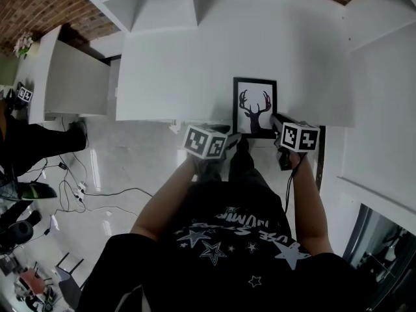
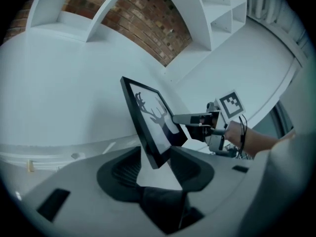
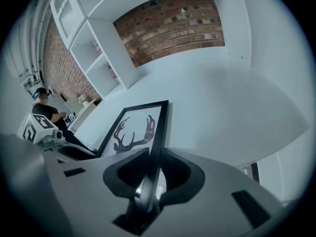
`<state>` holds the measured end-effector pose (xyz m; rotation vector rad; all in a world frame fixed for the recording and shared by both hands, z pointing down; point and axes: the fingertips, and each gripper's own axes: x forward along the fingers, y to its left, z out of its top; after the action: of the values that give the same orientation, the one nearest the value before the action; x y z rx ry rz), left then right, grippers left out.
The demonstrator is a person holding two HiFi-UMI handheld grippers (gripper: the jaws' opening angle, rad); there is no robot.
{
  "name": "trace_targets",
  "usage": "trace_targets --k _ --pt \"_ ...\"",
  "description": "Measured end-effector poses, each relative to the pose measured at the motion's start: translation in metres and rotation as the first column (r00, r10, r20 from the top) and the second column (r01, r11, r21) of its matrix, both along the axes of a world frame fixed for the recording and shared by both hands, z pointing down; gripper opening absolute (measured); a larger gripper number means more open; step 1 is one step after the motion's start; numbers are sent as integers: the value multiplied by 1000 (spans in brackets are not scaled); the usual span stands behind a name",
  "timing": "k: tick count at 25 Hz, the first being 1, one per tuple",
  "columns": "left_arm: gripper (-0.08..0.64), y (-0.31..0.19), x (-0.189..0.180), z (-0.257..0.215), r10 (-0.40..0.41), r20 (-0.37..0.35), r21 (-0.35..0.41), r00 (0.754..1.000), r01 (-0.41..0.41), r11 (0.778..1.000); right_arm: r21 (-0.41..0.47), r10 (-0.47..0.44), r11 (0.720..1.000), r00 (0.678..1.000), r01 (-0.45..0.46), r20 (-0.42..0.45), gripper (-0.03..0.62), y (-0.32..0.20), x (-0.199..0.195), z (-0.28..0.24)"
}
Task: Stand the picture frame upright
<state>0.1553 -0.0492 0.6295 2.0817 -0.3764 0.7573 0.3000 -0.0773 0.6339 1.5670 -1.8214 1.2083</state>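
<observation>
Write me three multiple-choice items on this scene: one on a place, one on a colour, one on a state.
1. Where is the picture frame?
A. on the floor
B. at the near edge of the white table
C. inside a shelf compartment

2. What colour is the frame's border?
A. black
B. white
C. yellow

3. How does the right gripper stand?
A. open over bare table
B. shut on nothing
C. shut on the frame's edge

Answers:
1 B, the head view shows it at the tabletop's edge nearest the person.
2 A, a black border rings the antler print.
3 C, the right gripper view shows the frame's edge pinched between its jaws.
</observation>
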Motion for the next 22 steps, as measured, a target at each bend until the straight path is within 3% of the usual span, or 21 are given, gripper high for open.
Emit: trace_targets --k 11,22 --pt "158 -3 11 14 -15 12 -86 1000 16 996 15 30 999 999 -30 30 84 10 0 1" --pt "130 4 5 11 -5 31 -46 1000 7 999 34 34 999 997 -37 74 81 20 -5 -1"
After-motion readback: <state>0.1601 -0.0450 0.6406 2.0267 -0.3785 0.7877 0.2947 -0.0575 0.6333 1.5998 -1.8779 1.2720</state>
